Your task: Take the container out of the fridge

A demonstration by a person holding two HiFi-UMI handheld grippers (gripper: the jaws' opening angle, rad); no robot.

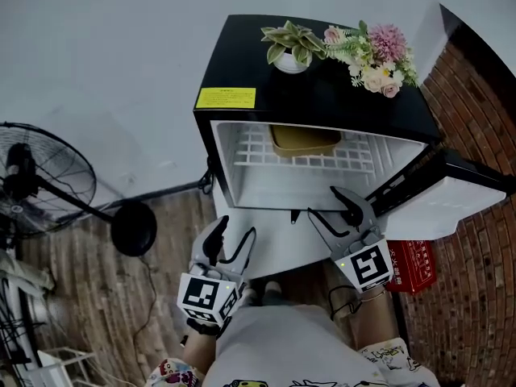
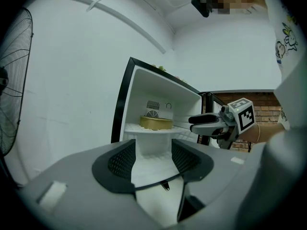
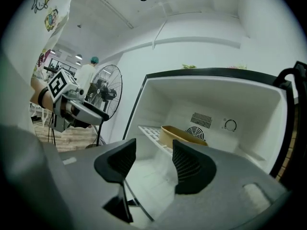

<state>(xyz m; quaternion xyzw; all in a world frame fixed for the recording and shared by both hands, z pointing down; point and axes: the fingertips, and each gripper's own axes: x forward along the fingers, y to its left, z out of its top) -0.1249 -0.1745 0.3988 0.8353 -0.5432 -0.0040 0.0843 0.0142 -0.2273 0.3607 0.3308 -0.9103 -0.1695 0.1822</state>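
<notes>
A black mini fridge (image 1: 314,103) stands open, its inside white. On its wire shelf (image 1: 355,161), toward the back, sits a tan container (image 1: 305,140); it also shows as the container (image 2: 156,122) and the container (image 3: 180,134). Both grippers hover in front of the opening, short of the shelf. My left gripper (image 1: 228,244) is low at the left, open with nothing between its jaws (image 2: 153,159). My right gripper (image 1: 332,208) is nearer the fridge's lower edge, also open and empty (image 3: 153,162). Each gripper shows in the other's view: the right gripper (image 2: 211,121), the left gripper (image 3: 76,111).
The fridge door (image 1: 451,196) swings out to the right. A potted plant (image 1: 292,51) and flowers (image 1: 375,55) sit on the fridge top. A standing fan (image 1: 40,184) with its round base (image 1: 133,228) is at the left. A red box (image 1: 411,266) lies by the brick wall.
</notes>
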